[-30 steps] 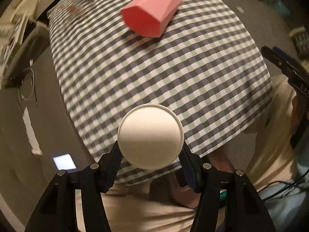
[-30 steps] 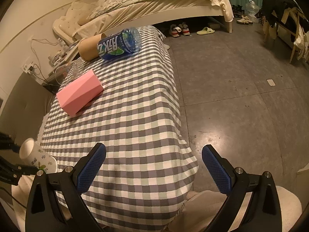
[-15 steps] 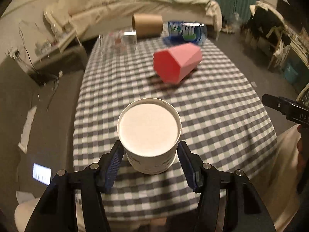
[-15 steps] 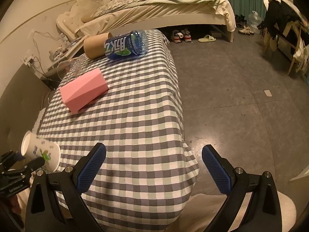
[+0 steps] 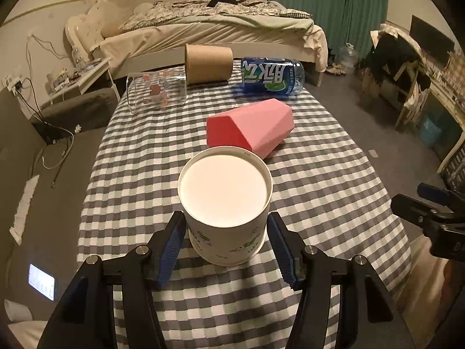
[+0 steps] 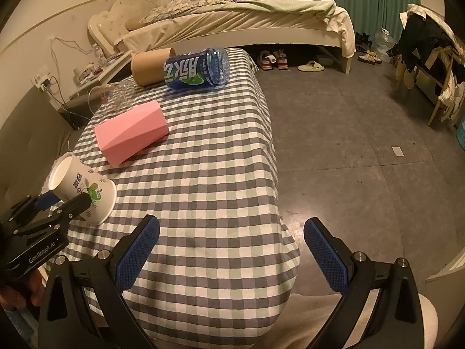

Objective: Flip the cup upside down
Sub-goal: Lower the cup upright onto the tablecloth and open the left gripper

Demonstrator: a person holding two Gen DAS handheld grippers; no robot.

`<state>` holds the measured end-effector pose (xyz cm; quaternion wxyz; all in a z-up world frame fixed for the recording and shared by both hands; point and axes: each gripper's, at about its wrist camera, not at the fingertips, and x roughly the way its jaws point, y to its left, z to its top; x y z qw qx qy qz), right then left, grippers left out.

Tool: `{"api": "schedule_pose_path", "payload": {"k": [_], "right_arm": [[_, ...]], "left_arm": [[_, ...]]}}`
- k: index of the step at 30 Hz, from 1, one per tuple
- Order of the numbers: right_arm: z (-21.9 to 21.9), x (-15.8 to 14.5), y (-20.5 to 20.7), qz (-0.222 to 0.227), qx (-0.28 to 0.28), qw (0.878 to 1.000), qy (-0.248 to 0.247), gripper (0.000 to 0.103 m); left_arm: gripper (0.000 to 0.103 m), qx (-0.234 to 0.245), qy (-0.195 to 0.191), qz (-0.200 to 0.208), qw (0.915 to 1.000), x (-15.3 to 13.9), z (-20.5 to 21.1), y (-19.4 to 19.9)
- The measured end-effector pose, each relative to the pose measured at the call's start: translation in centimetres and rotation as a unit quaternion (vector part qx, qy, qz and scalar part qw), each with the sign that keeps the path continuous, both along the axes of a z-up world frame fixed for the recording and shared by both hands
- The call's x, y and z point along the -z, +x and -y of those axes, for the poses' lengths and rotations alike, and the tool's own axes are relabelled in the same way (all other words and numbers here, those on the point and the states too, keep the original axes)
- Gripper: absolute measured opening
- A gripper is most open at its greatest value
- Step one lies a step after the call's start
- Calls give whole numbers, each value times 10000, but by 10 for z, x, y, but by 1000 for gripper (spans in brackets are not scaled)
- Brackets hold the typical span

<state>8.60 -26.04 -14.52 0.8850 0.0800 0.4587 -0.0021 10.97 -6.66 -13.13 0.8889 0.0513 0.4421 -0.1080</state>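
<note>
Paper cup (image 5: 226,203) tilted in left gripper (image 5: 226,247)

4 cups (image 5: 225,203), 1 bottle (image 5: 271,77), 2 grippers (image 5: 229,250)

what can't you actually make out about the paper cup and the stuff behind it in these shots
- Paper cup mouth: left wrist view shows only its flat base; in the right wrist view it faces away.
- Whether its rim touches the tablecloth: neither view settles it.
- Small print on the cup's base rim: too small in the left wrist view.
- Glass: partly hidden behind the pink box in the right wrist view.
</note>
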Motion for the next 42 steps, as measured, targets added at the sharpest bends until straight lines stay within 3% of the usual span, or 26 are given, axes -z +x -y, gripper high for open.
{"api": "schedule_pose_path", "payload": {"k": [1,3,5,10,18,22,24,42], "right_arm": [[0,0,1,-10,7,10000,-13,100],[0,1,2,-31,17,10000,-36,100],[-1,-1,2,-21,32,10000,-42,100],[-4,-22,-7,180,76,9998,-97,100],[-38,-96,-46,1129,-85,9933,-216,100],[-66,-116,-69,1451,-247,9885,-334,100],[-77,-116,-80,1551,-300,9869,-337,100],[-112,-105,-98,1579,-420,9850,-559,103]], "left_arm": [[62,-40,-67,-41,10000,0,-2,0],[83,-125,-175,-50,9998,-1,-7,-1],[89,-283,-204,73,9994,-6,-11,-4],[89,-303,-368,195,9987,-26,-18,-18],[91,-652,-422,893,9930,-86,-46,-62],[92,-837,-467,1066,9897,-97,-63,-83],[102,-916,-496,1089,9886,-98,-71,-91],[102,-1227,-516,1163,9843,-99,-97,-116]]}}
